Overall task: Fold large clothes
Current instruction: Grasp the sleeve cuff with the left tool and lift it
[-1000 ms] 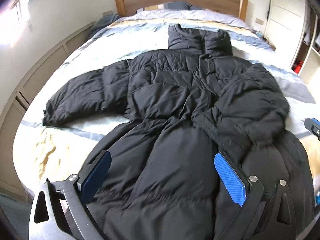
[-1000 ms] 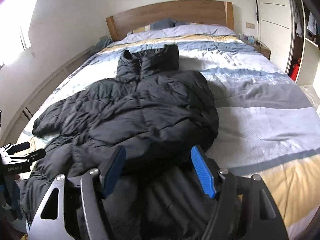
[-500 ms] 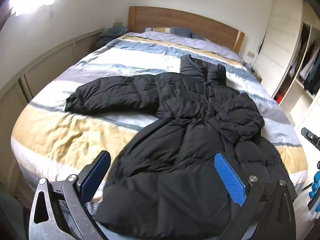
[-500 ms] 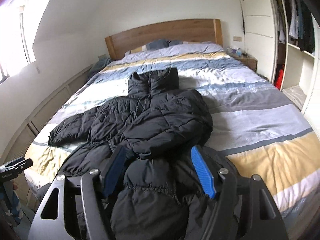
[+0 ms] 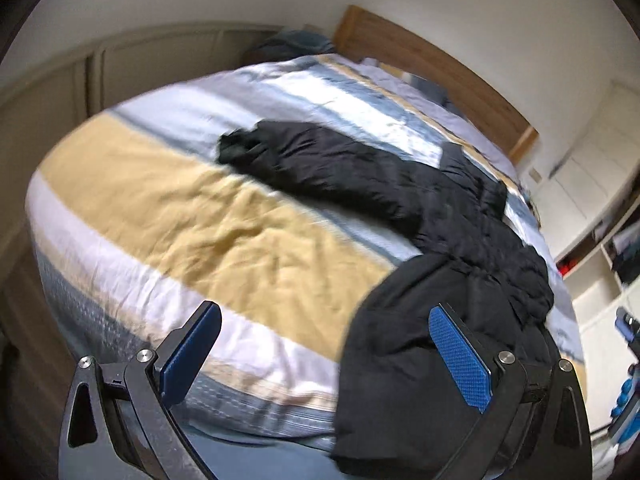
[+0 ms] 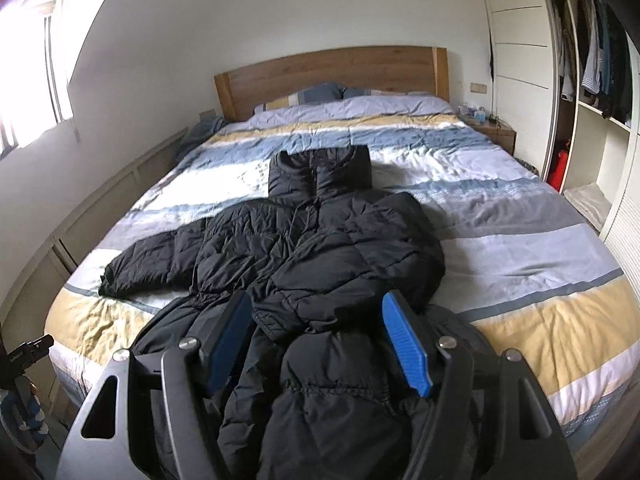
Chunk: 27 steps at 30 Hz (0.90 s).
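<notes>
A black puffer coat [image 6: 320, 248] lies face up on the striped duvet [image 6: 520, 248], with its hood [image 6: 320, 172] toward the headboard. One sleeve [image 6: 140, 264] stretches out to the left; the other sleeve [image 6: 360, 264] is folded across the chest. The hem hangs over the foot of the bed. My right gripper [image 6: 316, 346] hovers open above the hem, holding nothing. In the blurred left wrist view, my left gripper [image 5: 326, 356] stands open over the bed's near left corner. The coat [image 5: 420, 320] lies to its right, behind its right finger [image 5: 460, 360].
A wooden headboard [image 6: 328, 72] and pillows [image 6: 320, 94] are at the far end. An open wardrobe [image 6: 592, 80] with hanging clothes and a nightstand [image 6: 494, 130] stand on the right. A low panelled wall [image 6: 100, 200] runs along the left, under a bright window [image 6: 28, 80].
My left gripper has swung left to the bed's corner and rolled, so the coat now sits at the right of its view. My right gripper drew back and rose. The coat lies as before.
</notes>
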### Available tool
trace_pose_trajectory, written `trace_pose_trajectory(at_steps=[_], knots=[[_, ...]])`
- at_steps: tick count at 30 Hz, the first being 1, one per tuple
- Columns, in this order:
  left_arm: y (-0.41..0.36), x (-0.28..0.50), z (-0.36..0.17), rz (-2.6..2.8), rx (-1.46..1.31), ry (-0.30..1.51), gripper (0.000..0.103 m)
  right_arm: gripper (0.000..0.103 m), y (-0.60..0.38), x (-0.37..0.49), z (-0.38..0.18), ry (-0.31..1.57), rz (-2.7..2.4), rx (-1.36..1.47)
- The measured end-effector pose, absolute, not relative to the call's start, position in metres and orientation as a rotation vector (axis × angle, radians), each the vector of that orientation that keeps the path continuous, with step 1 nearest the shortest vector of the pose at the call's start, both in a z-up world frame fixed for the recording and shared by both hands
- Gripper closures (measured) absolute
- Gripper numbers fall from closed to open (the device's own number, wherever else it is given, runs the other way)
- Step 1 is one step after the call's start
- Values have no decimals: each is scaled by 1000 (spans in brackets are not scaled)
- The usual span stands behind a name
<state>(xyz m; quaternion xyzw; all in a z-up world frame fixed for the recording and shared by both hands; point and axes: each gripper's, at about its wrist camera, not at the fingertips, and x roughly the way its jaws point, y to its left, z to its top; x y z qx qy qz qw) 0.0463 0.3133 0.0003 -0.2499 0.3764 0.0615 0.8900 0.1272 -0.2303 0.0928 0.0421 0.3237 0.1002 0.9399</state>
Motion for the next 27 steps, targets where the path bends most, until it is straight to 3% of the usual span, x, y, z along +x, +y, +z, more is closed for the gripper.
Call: trace_pose_trajectory(at_steps=[6, 11, 14, 27], knots=[[363, 65, -42, 135, -638, 831, 3, 35, -195, 147, 72, 728, 224, 39], [400, 112, -51, 89, -734, 817, 13, 35, -171, 166, 62, 770, 228, -17], [419, 146, -57, 51, -821, 805, 19, 35, -171, 178, 62, 777, 204, -5], [490, 242, -112, 119, -1147, 764, 26, 35, -212, 197, 52, 823, 48, 30]])
